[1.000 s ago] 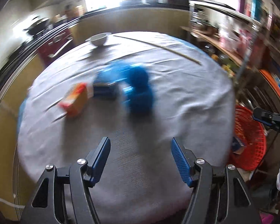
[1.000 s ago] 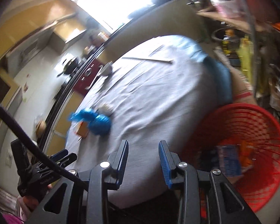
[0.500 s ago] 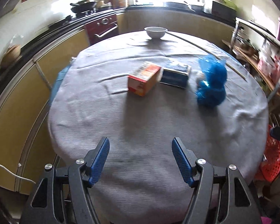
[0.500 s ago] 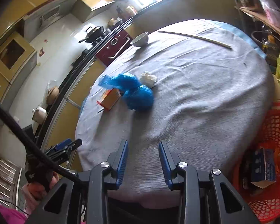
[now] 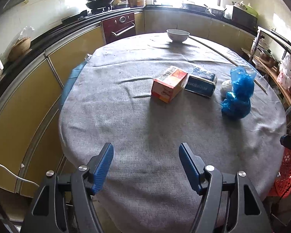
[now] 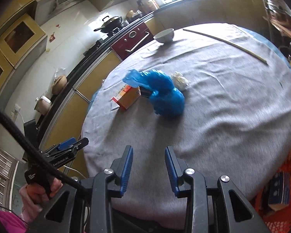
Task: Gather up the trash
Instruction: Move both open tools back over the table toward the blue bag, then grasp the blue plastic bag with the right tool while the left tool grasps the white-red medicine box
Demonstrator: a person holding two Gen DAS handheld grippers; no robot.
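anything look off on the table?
Only the trash left there: orange box and dark blue box lying flat, a crumpled blue plastic bag, and a white wad beside it. Cloth is wrinkled. Nothing spilled.

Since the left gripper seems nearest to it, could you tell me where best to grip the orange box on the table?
Probably across the orange box's two long side faces, coming down from above. It lies flat, and the dark blue box crowds its far end, so the left gripper's open jaws should straddle its nearer half.
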